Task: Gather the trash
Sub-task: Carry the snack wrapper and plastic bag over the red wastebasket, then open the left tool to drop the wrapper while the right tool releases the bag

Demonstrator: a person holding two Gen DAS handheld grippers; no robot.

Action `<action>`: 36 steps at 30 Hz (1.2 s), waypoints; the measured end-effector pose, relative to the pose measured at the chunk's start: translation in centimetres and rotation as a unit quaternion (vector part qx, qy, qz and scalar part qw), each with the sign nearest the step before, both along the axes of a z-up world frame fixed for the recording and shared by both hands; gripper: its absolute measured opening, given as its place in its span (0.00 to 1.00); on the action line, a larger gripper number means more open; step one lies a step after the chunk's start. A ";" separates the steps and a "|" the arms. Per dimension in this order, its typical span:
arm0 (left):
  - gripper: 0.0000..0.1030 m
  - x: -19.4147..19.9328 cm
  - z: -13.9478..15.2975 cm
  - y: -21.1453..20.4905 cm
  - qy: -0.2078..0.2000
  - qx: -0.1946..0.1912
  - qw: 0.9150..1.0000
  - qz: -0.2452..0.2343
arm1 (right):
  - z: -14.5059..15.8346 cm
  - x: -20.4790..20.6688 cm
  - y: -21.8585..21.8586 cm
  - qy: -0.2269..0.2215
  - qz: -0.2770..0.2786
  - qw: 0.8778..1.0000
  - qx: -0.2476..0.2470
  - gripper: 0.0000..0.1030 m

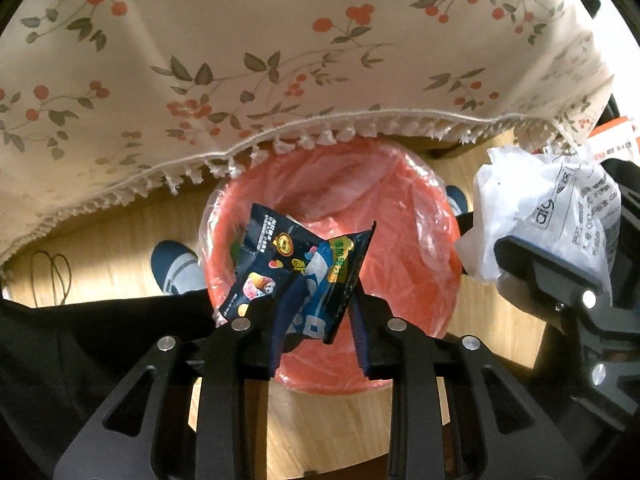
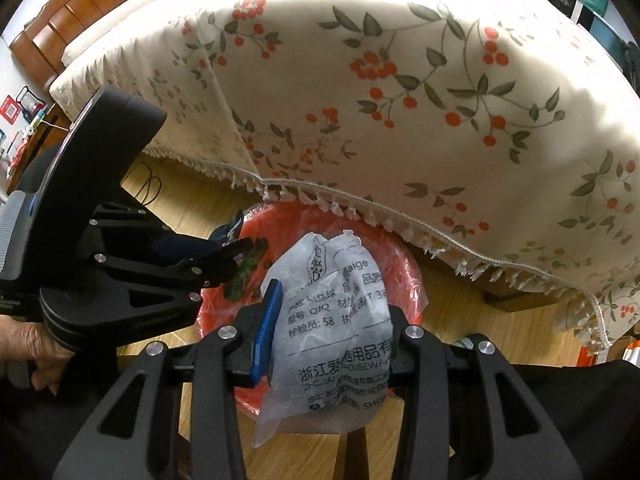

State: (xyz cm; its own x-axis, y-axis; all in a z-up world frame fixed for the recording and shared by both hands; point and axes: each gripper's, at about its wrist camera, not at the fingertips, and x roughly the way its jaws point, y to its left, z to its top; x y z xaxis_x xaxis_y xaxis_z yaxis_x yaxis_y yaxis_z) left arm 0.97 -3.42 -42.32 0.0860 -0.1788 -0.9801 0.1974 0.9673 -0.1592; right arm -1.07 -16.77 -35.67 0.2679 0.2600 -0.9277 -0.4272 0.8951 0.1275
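Note:
A dark blue snack wrapper with cartoon prints sits between the blue pads of my left gripper, which is shut on it directly above the red trash bin. The bin stands on the floor and is lined with clear film. My right gripper is shut on a crumpled clear plastic bag with black printed text, over the bin's near side. In the right wrist view the left gripper reaches in from the left with the wrapper at its tip. Both grippers point steeply down.
A floral tablecloth with a fringed hem hangs over the bin's far edge. A person's blue and white shoes stand on the wooden floor left of the bin. A cable lies at the far left. A hand holds the left gripper's handle.

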 end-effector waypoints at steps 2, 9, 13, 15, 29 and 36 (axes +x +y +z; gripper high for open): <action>0.36 0.2 -0.3 0.0 0.004 -0.001 1.000 0.000 | -0.1 0.1 0.0 0.003 -0.001 1.000 0.001 0.38; 0.53 0.6 -0.7 -0.1 0.006 -0.001 1.000 0.004 | -1.0 0.4 -0.1 0.018 -0.002 1.000 0.000 0.38; 0.63 0.7 -0.3 0.8 -0.002 0.007 1.000 0.026 | -1.6 0.7 -0.1 0.029 -0.004 1.000 0.003 0.38; 0.69 0.7 0.3 1.4 -0.012 0.011 0.999 0.043 | -2.0 0.9 0.1 0.037 -0.003 0.999 0.006 0.38; 0.76 1.3 1.9 6.0 -0.044 0.036 0.990 0.131 | -4.5 1.6 3.2 0.055 0.042 0.998 -0.008 0.38; 0.77 1.4 1.5 6.1 -0.037 0.039 0.990 0.132 | -5.0 1.6 3.7 0.062 0.049 0.997 -0.017 0.40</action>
